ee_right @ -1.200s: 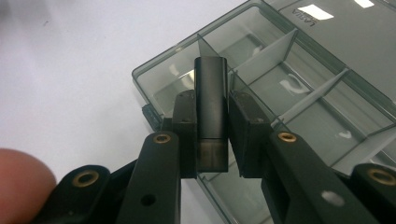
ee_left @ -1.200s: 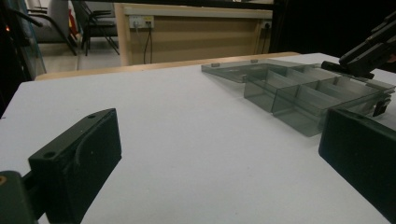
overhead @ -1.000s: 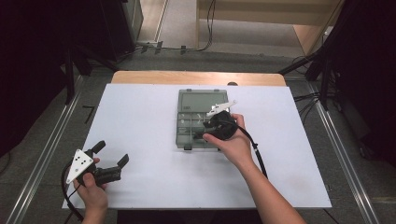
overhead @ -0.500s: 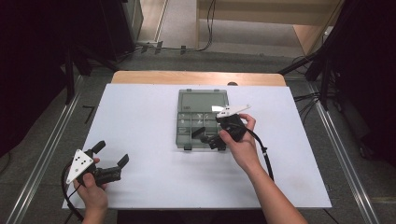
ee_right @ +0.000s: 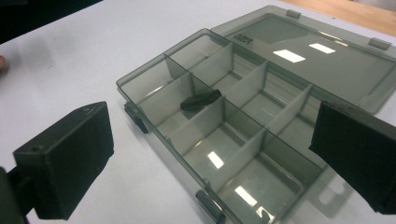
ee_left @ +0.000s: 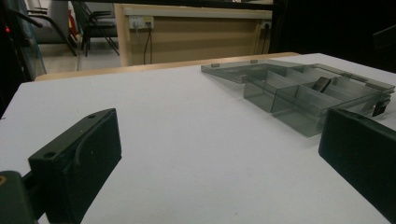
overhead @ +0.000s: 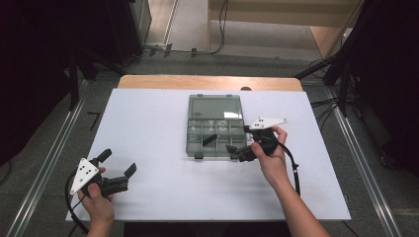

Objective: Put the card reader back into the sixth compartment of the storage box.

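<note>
Smoky compartment box (overhead: 216, 126) lies lid-open holding one black piece (ee_right: 200, 100); both grippers' jaws released.

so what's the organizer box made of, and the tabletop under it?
Organizer box: looks like smoke-tinted translucent plastic, glossy; the dividers show through the walls and ceiling lights reflect off it. Tabletop: white, matte, smooth surface, with a wood-toned edge at the far side; core material unclear.

A white table (overhead: 148, 128) with a wooden far edge stands on grey floor (overhead: 44, 163), dark surroundings and a wooden cabinet (ee_left: 187, 32) behind.
</note>
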`<action>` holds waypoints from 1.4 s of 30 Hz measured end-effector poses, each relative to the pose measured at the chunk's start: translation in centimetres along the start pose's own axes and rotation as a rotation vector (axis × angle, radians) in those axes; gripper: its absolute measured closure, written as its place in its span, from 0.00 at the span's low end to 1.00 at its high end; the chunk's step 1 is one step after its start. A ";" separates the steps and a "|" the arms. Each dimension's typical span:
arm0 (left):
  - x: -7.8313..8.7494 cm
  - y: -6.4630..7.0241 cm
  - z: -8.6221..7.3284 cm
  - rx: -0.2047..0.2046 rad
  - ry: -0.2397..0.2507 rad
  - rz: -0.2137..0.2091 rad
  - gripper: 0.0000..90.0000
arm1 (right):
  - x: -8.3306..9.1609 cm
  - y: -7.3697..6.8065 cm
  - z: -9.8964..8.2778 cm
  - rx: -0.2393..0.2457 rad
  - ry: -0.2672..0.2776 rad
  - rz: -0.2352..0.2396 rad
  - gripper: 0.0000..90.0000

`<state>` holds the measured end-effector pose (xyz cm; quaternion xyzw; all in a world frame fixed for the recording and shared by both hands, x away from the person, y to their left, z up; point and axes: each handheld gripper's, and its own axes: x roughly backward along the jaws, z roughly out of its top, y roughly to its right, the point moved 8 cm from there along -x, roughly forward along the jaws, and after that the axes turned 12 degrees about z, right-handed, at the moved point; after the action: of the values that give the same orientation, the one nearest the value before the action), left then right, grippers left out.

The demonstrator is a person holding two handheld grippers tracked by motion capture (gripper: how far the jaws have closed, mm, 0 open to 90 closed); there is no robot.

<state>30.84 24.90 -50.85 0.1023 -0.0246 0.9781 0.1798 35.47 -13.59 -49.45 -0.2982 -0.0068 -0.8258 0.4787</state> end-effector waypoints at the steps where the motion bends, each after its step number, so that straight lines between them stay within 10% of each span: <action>1: 0.0 0.0 0.0 -0.001 0.000 0.000 0.00 | 0.3 0.1 -0.1 0.005 0.007 0.001 0.00; 42: 0.0 0.1 0.0 -0.005 0.003 0.003 0.00 | 8.7 2.6 -7.0 -0.037 0.197 -0.109 0.00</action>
<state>30.79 24.83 -50.82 0.1003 -0.0267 0.9784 0.1787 30.94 -23.87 -51.61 -0.2236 0.0395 -0.8758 0.4259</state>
